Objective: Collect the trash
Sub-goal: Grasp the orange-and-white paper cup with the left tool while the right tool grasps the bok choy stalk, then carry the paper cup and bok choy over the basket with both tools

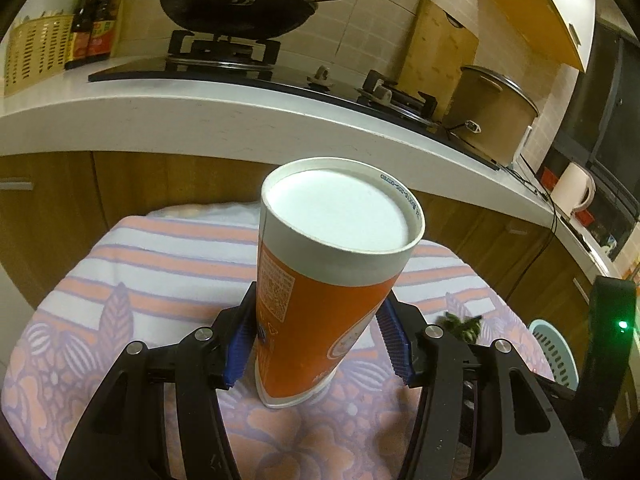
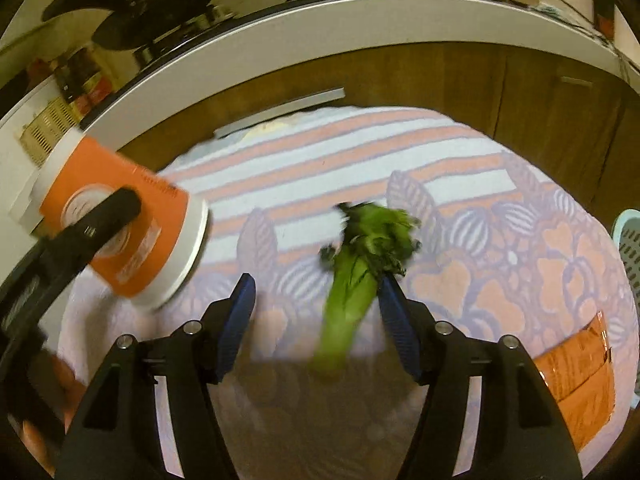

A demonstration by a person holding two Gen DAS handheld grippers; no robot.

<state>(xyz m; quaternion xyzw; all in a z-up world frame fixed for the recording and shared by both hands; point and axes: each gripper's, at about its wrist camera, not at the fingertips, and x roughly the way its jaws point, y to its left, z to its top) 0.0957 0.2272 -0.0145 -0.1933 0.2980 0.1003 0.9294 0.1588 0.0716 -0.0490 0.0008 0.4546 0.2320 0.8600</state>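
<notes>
Left wrist view: left tool clamped on orange cup; right tool apart around green vegetable stalk.

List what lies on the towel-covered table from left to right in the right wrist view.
Orange paper cup held by the left claw → green vegetable stalk → orange foil wrapper, with the blue basket at the right edge.

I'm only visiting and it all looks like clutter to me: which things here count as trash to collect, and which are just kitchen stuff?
Part of the job:
- orange paper cup, between the left claw's pads
- wilted green vegetable stalk, inside the open right claw
- orange wrapper on the cloth
- pale blue basket, probably the bin

Just lying about:
- wok
- cutting board
- rice cooker
- kettle
</notes>
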